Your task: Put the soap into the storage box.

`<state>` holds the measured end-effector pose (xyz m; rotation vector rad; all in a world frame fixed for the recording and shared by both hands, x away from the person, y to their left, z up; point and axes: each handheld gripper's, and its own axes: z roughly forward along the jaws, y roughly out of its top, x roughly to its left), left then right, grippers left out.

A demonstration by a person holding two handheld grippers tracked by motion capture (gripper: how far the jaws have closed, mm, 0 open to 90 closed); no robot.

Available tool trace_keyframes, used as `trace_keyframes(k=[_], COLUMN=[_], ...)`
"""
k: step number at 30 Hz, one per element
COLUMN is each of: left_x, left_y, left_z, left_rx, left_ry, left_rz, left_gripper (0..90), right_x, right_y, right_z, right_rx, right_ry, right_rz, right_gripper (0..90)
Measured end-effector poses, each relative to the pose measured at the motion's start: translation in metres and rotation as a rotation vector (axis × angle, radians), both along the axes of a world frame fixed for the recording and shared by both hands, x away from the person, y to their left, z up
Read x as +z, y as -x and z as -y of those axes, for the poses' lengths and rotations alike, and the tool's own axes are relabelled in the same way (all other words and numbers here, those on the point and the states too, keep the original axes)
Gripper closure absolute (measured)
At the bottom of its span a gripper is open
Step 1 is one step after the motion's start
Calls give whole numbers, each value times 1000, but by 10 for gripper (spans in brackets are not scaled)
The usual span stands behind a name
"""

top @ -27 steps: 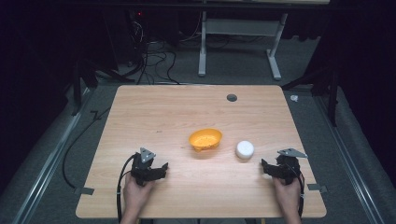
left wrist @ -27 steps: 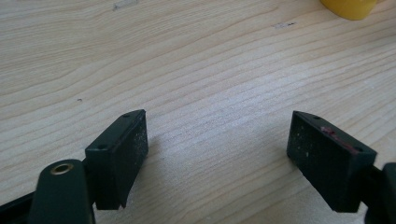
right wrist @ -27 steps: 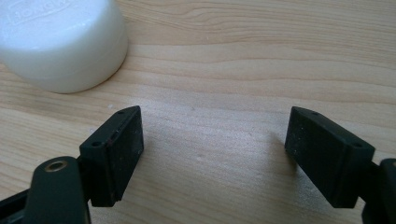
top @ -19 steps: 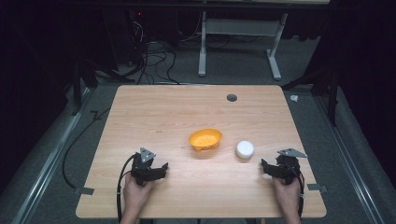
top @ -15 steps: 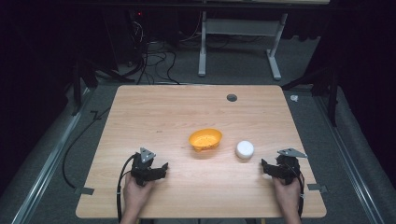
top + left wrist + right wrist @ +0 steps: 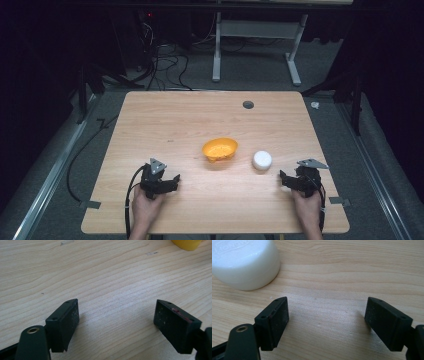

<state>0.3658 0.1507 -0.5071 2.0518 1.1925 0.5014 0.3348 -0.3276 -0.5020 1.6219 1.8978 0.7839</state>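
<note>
An orange bowl (image 6: pixel 220 149) sits near the middle of the wooden table (image 6: pixel 190 120), and its yellow edge (image 6: pixel 187 244) shows at the top right of the left gripper view. A white round lid-like container (image 6: pixel 262 160) lies just right of the bowl; it appears large at the top left of the right gripper view (image 6: pixel 244 262). My left gripper (image 6: pixel 172 181) rests near the front left, held by a hand, open with bare wood between its jaws (image 6: pixel 116 320). My right gripper (image 6: pixel 283 181) rests near the front right, open and empty (image 6: pixel 325 320), a short way from the white container.
A dark round hole (image 6: pixel 248 104) sits near the table's far edge. Metal rails run along both sides of the table. Cables (image 6: pixel 165 60) and a white stand (image 6: pixel 255 35) lie on the floor beyond the far edge. A cable trails from the left gripper.
</note>
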Motion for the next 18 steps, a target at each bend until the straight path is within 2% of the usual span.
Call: trace_keyframes(k=[9,14,18], left_x=[0,0,0], left_y=[0,0,0], left_z=[0,0,0], left_rx=[0,0,0], left_ry=[1,0,0], left_rz=[0,0,1], left_gripper=[208,208,208], right_x=[0,1,4], right_y=[0,3,9], right_z=[0,-2,-8], right_rx=[-1,21,49], right_ry=[-10,-48,-38], right_rz=[-3,5,23], right_gripper=[196,205,209])
